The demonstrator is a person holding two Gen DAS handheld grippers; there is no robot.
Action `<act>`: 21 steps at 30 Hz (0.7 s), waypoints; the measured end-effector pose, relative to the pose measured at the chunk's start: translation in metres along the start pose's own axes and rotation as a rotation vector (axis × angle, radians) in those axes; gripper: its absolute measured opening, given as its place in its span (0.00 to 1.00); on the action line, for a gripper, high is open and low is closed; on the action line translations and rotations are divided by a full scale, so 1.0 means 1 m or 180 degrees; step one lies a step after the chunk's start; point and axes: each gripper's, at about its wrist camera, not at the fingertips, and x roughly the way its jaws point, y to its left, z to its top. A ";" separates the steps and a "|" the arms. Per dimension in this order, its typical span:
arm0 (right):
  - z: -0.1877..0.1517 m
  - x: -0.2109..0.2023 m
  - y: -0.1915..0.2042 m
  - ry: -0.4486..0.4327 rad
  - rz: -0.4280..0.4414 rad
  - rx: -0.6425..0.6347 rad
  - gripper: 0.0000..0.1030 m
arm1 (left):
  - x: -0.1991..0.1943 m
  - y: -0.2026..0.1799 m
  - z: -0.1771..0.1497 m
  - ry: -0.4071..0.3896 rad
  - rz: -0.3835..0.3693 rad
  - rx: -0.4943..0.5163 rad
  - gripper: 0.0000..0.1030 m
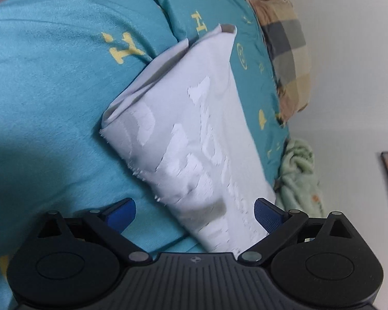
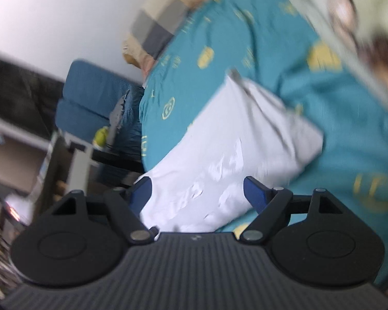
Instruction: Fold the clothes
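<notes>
The white garment (image 1: 194, 139), folded into a long strip, lies flat on the teal bedsheet (image 1: 51, 77), laid down so the bed bears it. Left gripper (image 1: 195, 214) hovers over its near end, fingers spread wide, gripping nothing. Right gripper (image 2: 198, 193) likewise, fingers apart. Its long axis runs away from both grippers, toward the checked pillow (image 1: 287, 51).

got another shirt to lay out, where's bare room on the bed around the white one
Most bare room is the plain teal sheet on the side of the white shirt away from the wall. The strip between the shirt and the checked pillow is narrow. The green cloth crowds the wall side. Both grippers, left and right, hang open over the shirt's near end.
</notes>
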 end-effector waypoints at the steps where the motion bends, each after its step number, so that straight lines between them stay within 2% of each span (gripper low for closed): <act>1: 0.001 0.003 -0.007 0.0066 0.0029 0.0179 0.78 | 0.003 0.002 0.001 -0.0030 -0.0037 -0.0054 0.96; 3: -0.001 0.008 -0.016 0.0168 0.0101 0.0427 0.78 | 0.008 0.004 0.004 -0.0070 -0.0099 -0.0118 0.95; 6: -0.006 0.014 -0.021 0.0259 0.0177 0.0600 0.78 | 0.015 0.003 0.009 -0.0136 -0.0127 -0.0150 0.85; 8: -0.008 0.018 -0.020 0.0322 0.0201 0.0620 0.78 | 0.018 0.005 0.013 -0.0173 -0.0103 -0.0189 0.70; 9: -0.010 0.020 -0.020 0.0357 0.0213 0.0630 0.78 | 0.018 0.006 0.015 -0.0185 -0.0097 -0.0211 0.66; 11: -0.013 0.027 -0.021 0.0437 0.0231 0.0694 0.78 | 0.019 0.004 0.017 -0.0215 -0.0060 -0.0158 0.44; 13: -0.018 0.034 -0.022 0.0521 0.0246 0.0793 0.78 | 0.019 0.000 0.018 -0.0250 -0.0001 -0.0021 0.30; 15: -0.024 0.045 -0.023 0.0622 0.0271 0.0896 0.78 | 0.019 -0.007 0.019 -0.0282 0.0012 0.0098 0.24; 19: -0.036 0.073 -0.020 0.0870 0.0277 0.1135 0.78 | 0.014 -0.024 0.021 -0.0392 -0.0205 0.0246 0.17; 21: -0.038 0.084 -0.019 0.0865 0.0324 0.1274 0.78 | 0.011 -0.032 0.023 -0.0418 -0.0351 0.0272 0.17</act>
